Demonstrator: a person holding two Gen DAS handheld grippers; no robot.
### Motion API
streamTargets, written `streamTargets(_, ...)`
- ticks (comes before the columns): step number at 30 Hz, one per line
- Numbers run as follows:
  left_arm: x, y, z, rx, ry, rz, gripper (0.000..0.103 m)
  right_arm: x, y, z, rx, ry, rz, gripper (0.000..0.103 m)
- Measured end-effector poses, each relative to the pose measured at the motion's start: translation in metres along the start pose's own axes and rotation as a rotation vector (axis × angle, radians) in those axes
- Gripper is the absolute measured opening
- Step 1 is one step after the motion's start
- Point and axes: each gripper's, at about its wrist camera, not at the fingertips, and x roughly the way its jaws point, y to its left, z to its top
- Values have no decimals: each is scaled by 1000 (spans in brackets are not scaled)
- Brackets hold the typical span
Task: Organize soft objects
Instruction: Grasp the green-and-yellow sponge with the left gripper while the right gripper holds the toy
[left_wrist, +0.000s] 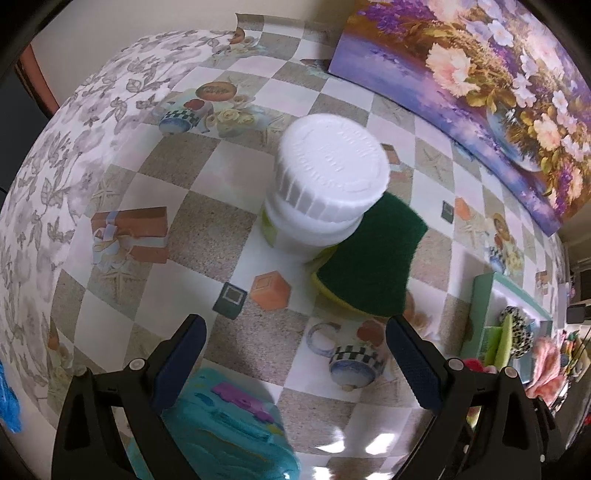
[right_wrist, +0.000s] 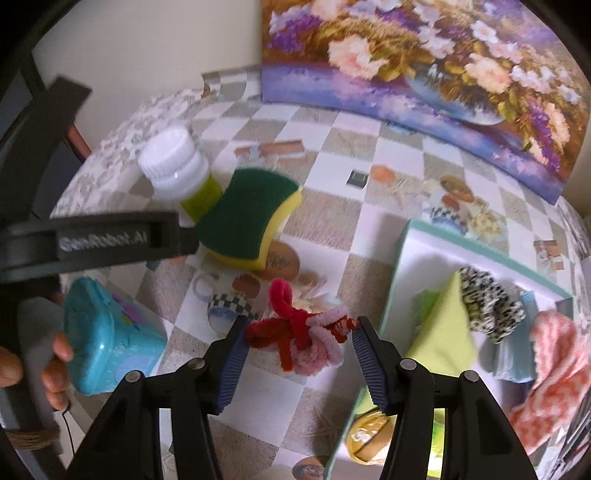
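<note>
A green-and-yellow sponge (left_wrist: 369, 266) lies on the checked tablecloth beside a white-capped bottle (left_wrist: 328, 177); both also show in the right wrist view, the sponge (right_wrist: 247, 218) and the bottle (right_wrist: 173, 162). My left gripper (left_wrist: 295, 332) is open and empty, hovering just short of the sponge. My right gripper (right_wrist: 299, 332) is open, its fingers either side of a red-and-pink pipe-cleaner bundle (right_wrist: 303, 336) lying on the cloth. A teal-rimmed white box (right_wrist: 480, 254) on the right holds a yellow-green cloth (right_wrist: 443, 332), a black-and-white scrunchie (right_wrist: 487, 302) and a pink knitted cloth (right_wrist: 554, 354).
A turquoise plastic case (right_wrist: 107, 339) lies at the left, also under my left gripper (left_wrist: 229, 428). A flower painting (right_wrist: 424, 62) leans at the back. The left gripper's body (right_wrist: 96, 240) crosses the right wrist view. A round yellow item (right_wrist: 365, 435) lies below the box.
</note>
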Motion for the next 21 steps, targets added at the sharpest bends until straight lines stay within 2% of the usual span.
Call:
streamTargets(5,0,-9,2,1,3,-38,98,-27,-25,6,49,-68,-27,59)
streamTargets(11,5,-31,2,51,-10,-11,98,-50,-56,7,113,-117,-61,59)
streamTargets(16,13,-45,5,81,-17,12,98,-50,-76,4,146,-105,-92,59)
streamTargets(21,26,-54,5,62,-8,23,98,-44,-88,0,164,-83,-94,59)
